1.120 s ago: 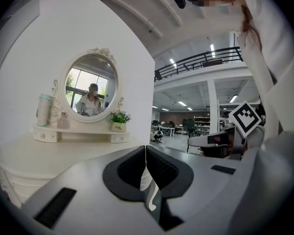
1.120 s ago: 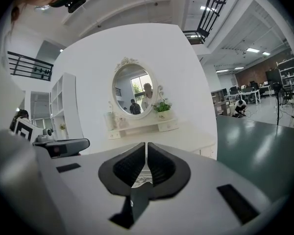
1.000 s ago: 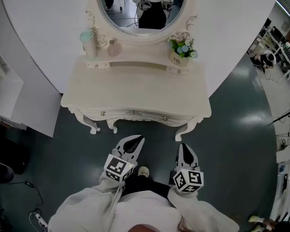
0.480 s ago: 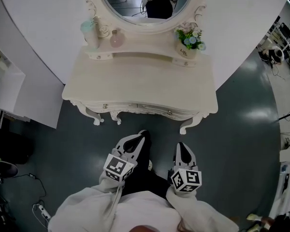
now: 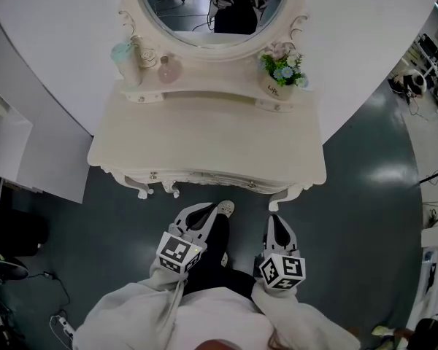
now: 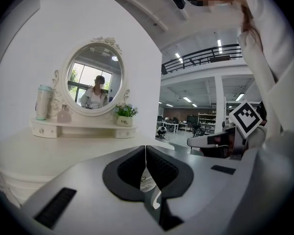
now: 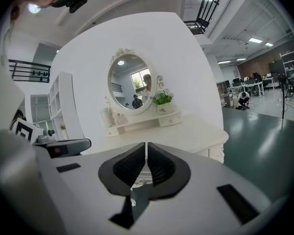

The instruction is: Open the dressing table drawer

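A cream dressing table [image 5: 204, 133] with an oval mirror [image 5: 212, 6] stands ahead of me. Its front drawer [image 5: 204, 176] is closed, with small knobs at left [image 5: 155, 175] and right [image 5: 252, 184]. Just short of the drawer front my left gripper [image 5: 206, 210] hovers with its jaws together and nothing in them. My right gripper [image 5: 275, 221] is beside it, near the table's right leg, also shut and empty. In the left gripper view the left gripper [image 6: 146, 148] points at the tabletop [image 6: 63, 153]. The right gripper [image 7: 146, 145] points at the table's front, with the tabletop [image 7: 201, 133] above it.
On the table's back shelf stand a teal tumbler [image 5: 123, 53], a pink bottle [image 5: 167, 70] and a flower pot [image 5: 281, 75]. A shoe [image 5: 225, 208] is on the floor between the grippers. A white shelf unit [image 5: 4, 141] stands at left, and cables [image 5: 55, 319] lie at lower left.
The table front has come closer to both grippers as I stepped forward. A foot has come forward between the grippers. Both grippers stay shut.
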Action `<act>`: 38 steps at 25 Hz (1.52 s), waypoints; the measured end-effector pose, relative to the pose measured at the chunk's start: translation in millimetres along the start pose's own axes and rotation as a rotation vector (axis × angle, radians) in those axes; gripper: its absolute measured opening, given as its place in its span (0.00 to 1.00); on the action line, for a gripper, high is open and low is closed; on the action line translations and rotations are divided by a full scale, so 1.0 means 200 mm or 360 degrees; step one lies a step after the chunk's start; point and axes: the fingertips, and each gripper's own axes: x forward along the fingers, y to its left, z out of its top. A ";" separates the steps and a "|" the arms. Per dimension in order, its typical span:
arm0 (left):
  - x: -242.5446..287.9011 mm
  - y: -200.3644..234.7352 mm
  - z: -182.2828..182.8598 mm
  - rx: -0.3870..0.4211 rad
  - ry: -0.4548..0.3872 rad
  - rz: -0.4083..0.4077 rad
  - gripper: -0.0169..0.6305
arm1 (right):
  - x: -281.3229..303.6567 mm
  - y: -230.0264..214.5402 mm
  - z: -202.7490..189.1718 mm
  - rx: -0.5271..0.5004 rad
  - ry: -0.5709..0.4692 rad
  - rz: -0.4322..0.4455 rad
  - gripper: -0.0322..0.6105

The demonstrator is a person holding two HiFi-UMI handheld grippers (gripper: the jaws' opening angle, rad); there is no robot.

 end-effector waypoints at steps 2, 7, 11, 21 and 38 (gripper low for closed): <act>0.06 0.05 0.04 0.0004 -0.0006 -0.0003 0.05 | 0.07 -0.02 0.04 0.0004 -0.0008 -0.0006 0.11; 0.25 0.18 0.17 0.0039 -0.0030 -0.0028 0.05 | 0.25 -0.07 0.20 0.0012 -0.0054 -0.0028 0.11; 0.40 0.26 0.26 0.0066 -0.0032 -0.0056 0.05 | 0.40 -0.12 0.31 0.0021 -0.0068 -0.0042 0.11; 0.64 0.50 0.33 0.0039 -0.0011 -0.0058 0.05 | 0.73 -0.15 0.42 0.0039 -0.0039 -0.0047 0.11; 1.06 0.78 0.40 0.0052 -0.0004 -0.0192 0.05 | 1.14 -0.27 0.52 0.0066 -0.0038 -0.0147 0.11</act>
